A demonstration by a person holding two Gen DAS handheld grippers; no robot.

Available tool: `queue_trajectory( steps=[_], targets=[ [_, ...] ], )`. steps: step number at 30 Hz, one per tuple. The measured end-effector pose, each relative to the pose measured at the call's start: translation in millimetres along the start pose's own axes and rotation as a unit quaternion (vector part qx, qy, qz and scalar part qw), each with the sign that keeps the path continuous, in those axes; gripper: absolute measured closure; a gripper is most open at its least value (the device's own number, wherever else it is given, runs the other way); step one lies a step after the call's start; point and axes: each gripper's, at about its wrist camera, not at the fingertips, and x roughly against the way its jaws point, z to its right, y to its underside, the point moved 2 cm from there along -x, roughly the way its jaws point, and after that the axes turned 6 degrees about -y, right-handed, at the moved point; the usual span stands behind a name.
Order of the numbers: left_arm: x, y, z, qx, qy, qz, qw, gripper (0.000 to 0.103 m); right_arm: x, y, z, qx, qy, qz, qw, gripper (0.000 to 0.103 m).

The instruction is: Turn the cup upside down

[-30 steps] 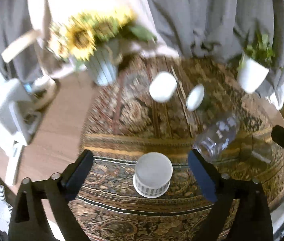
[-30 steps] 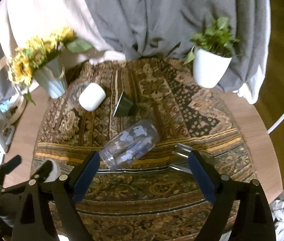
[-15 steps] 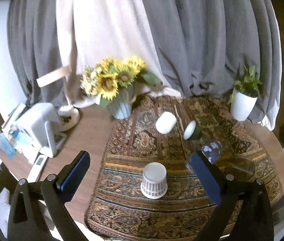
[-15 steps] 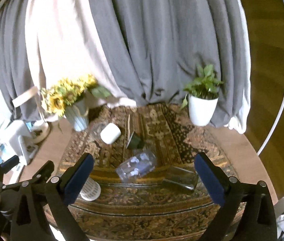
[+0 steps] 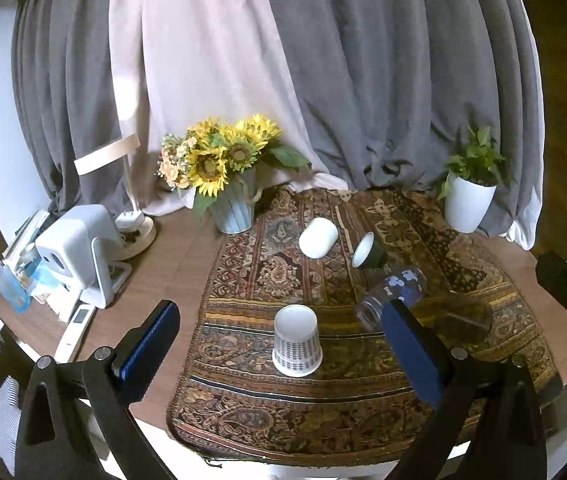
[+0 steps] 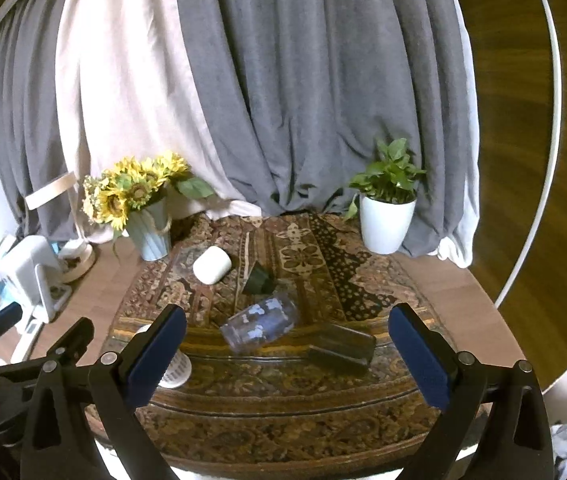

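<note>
Looking out over the round wooden table and its patterned brown cloth, we've got both tools hanging above the near edge with nothing in them. Our left gripper has its blue pads spread wide, and off beyond its left pad sit a white boxy appliance and a pale ribbed vase of sunflowers. Dead ahead, right between those pads, there's the white paper cup with a grey check band, standing mouth-down on the cloth, base up. By our reading that one is flipped! Further out past it lies a plain white cup on its side, and just right of that a dark green cup with a white inside, also tipped over. Moving right, the clear plastic cup with blue flower prints lies on its side ahead of our right gripper, whose pads are spread just as wide. Beside it, toward the right pad, a dark tinted glass tumbler lies flat too. Away beyond the right pad stands a white pot with a green plant.

So, one cup down and four on their sides: if the job covers those, there's plenty left; neither gripper touches anything.
</note>
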Motion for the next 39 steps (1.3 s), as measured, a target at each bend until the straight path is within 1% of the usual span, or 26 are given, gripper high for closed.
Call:
queue_trajectory(
  steps=[7, 12, 22, 39],
  targets=[
    [4, -4, -1, 0.010, 0.013, 0.004, 0.9999, 0.000, 10, -3, -5, 0.012, -0.003, 0.019, 1.000, 0.001],
    [8, -7, 0, 0.006, 0.011, 0.011, 0.9999, 0.000, 15, -4, -5, 0.012, -0.003, 0.028, 1.000, 0.001],
    [12, -9, 0, 0.002, 0.011, 0.018, 0.9998, 0.000, 18, -6, -5, 0.015, -0.004, 0.034, 0.999, 0.001],
    [9, -11, -2, 0.003, 0.009, 0.022, 0.9997, 0.000, 15, -7, -5, 0.016, -0.005, 0.031, 0.999, 0.001]
  ],
)
